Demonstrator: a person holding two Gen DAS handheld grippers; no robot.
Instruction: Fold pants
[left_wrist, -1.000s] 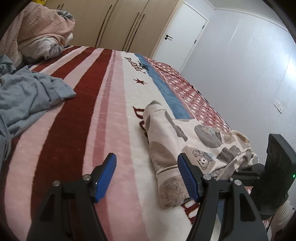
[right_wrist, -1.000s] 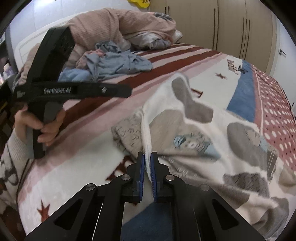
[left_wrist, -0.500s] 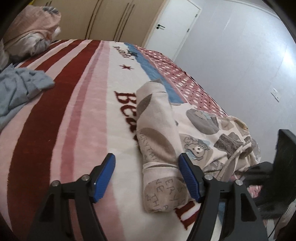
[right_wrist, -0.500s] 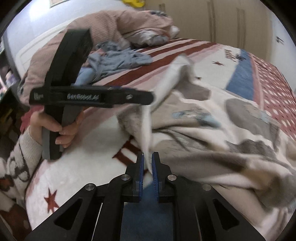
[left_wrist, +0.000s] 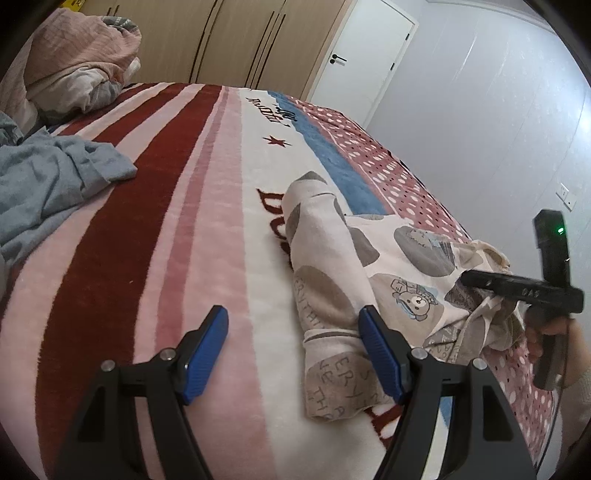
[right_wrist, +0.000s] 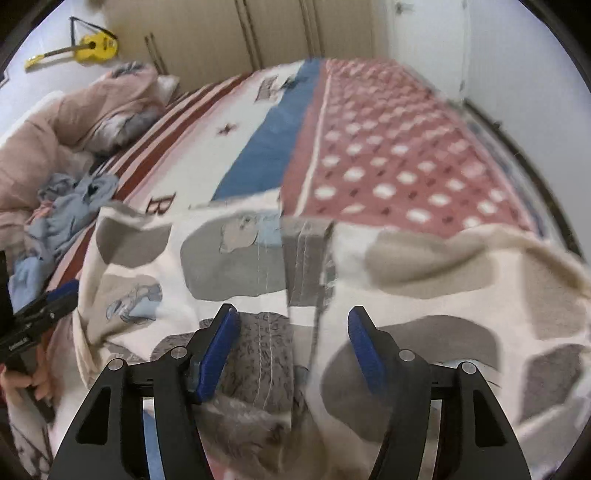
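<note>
Blue-padded right gripper (right_wrist: 290, 349) has just been opening, cloth beneath but unpinched; left gripper (left_wrist: 293, 349) gapes empty; patterned pants (left_wrist: 354, 291) lie rumpled lower right on the bed (left_wrist: 207, 236); soft, limp, best pinched at hems.
</note>
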